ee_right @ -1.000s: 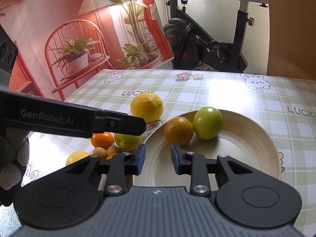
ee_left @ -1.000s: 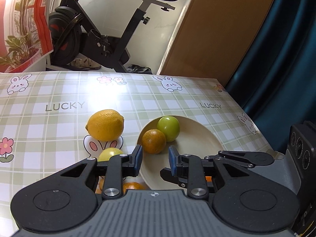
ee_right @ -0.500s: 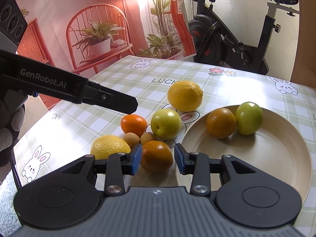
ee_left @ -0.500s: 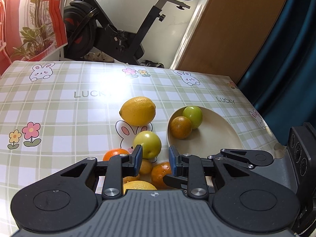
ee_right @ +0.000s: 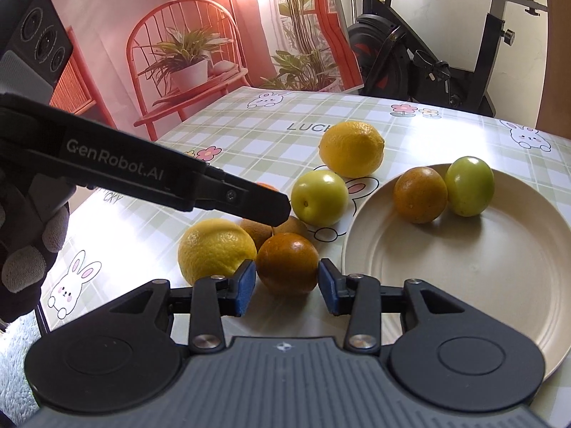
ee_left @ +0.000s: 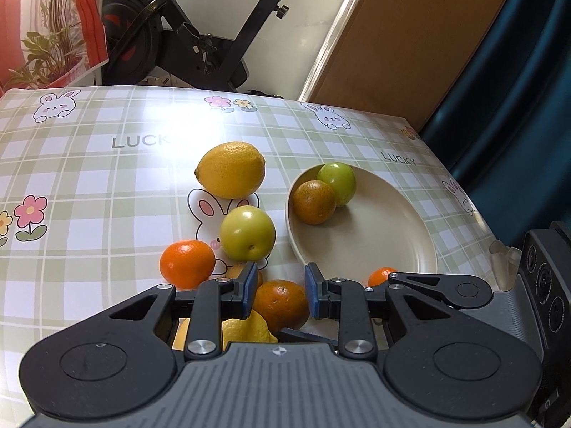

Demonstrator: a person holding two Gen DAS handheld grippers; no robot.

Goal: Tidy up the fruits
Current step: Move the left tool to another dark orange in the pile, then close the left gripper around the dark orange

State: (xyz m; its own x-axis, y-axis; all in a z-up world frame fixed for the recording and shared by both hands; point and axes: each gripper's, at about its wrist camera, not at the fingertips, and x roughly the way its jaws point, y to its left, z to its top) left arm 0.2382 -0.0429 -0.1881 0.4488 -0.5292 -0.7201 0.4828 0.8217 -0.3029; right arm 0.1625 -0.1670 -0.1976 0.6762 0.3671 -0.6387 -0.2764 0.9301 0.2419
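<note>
Two lemons [ee_right: 351,148], long axes crosswise

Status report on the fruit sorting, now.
Right hand-held gripper opening around dark orange, pads not touching. Left hand-held gripper shut, empty. Plate holds two fruits. Lemon crowds the orange.

A cream plate [ee_right: 464,285] sits on a green-and-white checked tablecloth [ee_left: 89,185] printed with bunnies. Blue pads [ee_right: 246,285] line black gripper fingers.
</note>
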